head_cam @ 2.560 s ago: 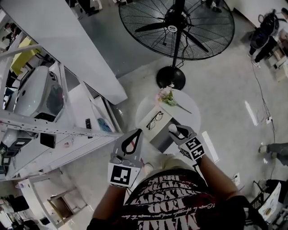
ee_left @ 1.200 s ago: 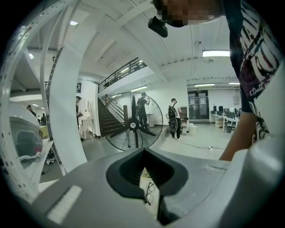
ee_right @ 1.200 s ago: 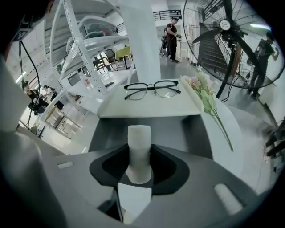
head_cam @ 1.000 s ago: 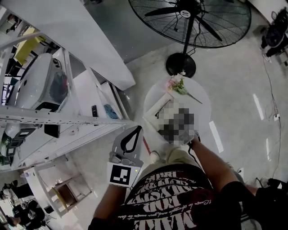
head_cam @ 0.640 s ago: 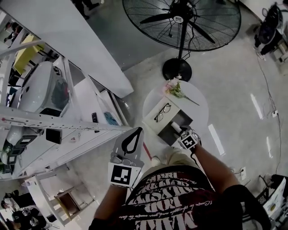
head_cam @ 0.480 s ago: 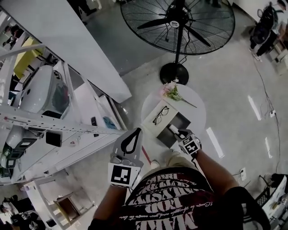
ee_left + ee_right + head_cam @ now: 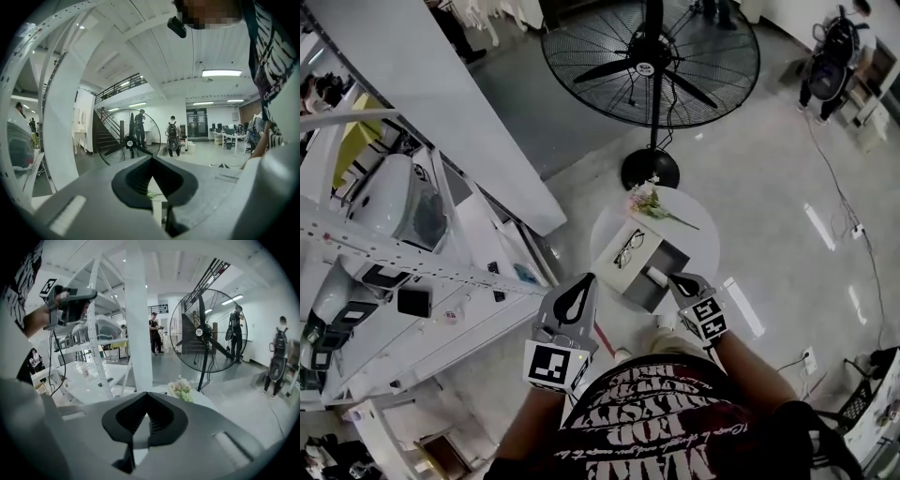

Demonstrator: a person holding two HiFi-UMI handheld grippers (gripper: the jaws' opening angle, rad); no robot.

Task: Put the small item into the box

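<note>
A dark open box stands on a small round white table, its lid beside it with a pair of glasses on it. A small white item lies in the box. My right gripper hovers at the box's near right edge, just right of the item; its jaws are shut with nothing seen between them. My left gripper is held up left of the table, off the box, shut and empty.
A sprig of flowers lies on the table's far side, also in the right gripper view. A big floor fan stands behind the table. White shelving runs along the left. People stand far off.
The right gripper went down over the box and has drawn back slightly toward me. The white item that was at its tips now lies in the box. The left gripper has barely moved.
</note>
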